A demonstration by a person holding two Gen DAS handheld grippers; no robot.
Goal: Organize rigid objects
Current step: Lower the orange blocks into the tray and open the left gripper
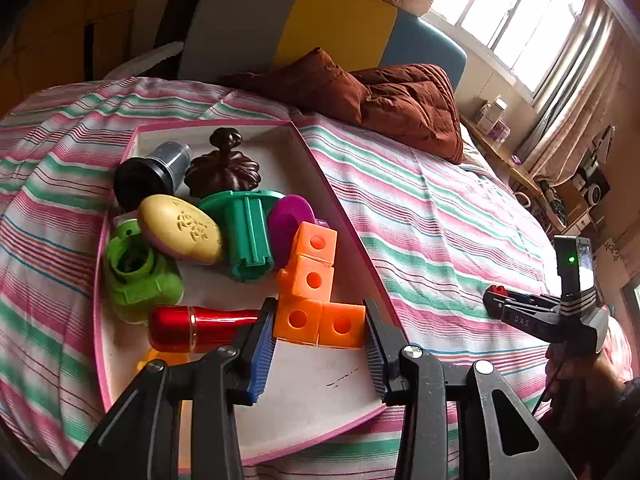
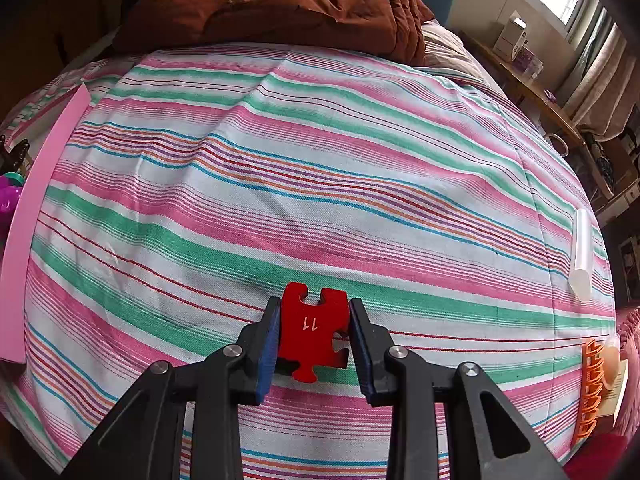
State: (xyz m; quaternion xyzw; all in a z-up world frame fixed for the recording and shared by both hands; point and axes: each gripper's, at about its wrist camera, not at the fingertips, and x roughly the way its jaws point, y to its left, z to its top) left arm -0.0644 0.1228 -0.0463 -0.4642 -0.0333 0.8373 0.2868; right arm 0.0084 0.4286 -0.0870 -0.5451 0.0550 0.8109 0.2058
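Orange cube block (image 1: 316, 292) sits in pink-rimmed tray (image 1: 344, 216), near its right edge; bottom pair of cubes clamped between left gripper (image 1: 320, 344) pads. Crowded on the far and left sides: red cylinder (image 1: 200, 326) touching the left finger, green spool (image 1: 248, 236), purple ring (image 1: 288, 220), yellow oval (image 1: 180, 234), lime piece (image 1: 140, 276), dark carved lid (image 1: 224, 168) behind. Bare tray floor only toward the near corner. Right gripper (image 2: 314, 334) clamped on red puzzle piece (image 2: 314, 328), over striped bedspread (image 2: 320, 160), well clear of tray edge. Open cloth ahead; white tube (image 2: 582, 256) and orange rack (image 2: 588, 392) at far right margin.
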